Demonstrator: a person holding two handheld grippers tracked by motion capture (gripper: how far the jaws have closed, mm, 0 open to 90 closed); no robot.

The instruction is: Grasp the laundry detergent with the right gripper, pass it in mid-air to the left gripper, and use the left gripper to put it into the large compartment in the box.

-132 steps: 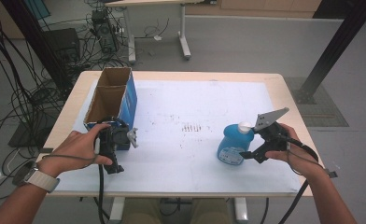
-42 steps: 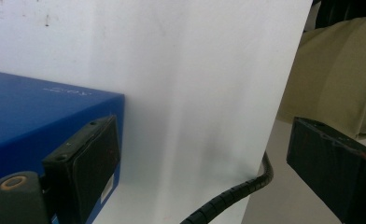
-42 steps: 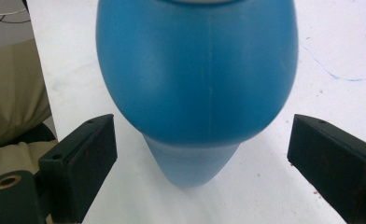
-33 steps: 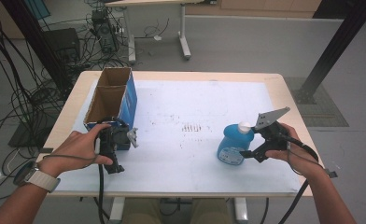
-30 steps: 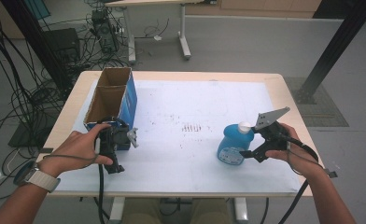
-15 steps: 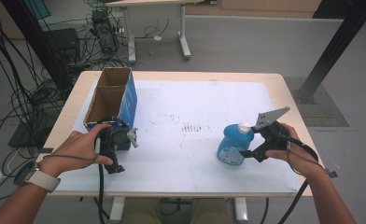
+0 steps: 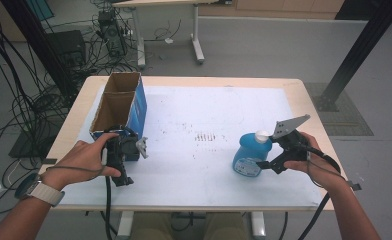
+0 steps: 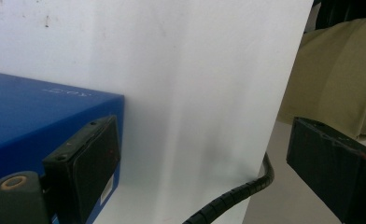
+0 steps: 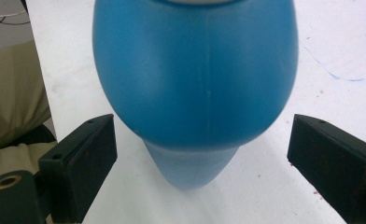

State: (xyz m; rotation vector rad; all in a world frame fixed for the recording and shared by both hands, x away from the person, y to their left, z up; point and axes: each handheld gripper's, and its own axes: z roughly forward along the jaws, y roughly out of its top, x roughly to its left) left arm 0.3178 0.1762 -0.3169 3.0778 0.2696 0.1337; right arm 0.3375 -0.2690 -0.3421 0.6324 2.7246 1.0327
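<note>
- Left gripper [image 7: 125, 156] sits at the table's [image 7: 194, 180] 8 o'clock, jaws released and wide; one pad lies beside the blue box [image 7: 120, 112] wall, the other hangs well clear.
- Box stands open-topped at 10 o'clock.
- Right gripper [image 7: 269, 162] at 4 o'clock, jaws spread, straddling the blue bottle [image 7: 250, 155] without pressing it.
- Bottle stands upright with a white cap [image 7: 260, 135], just left of that gripper.

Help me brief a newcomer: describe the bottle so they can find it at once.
On the white-topped table, look to its right half, just ahead of the right claw. The bottle stands upright there: rounded, bright blue, white cap, label on its front, unlike the open blue cardboard box far left.
</note>
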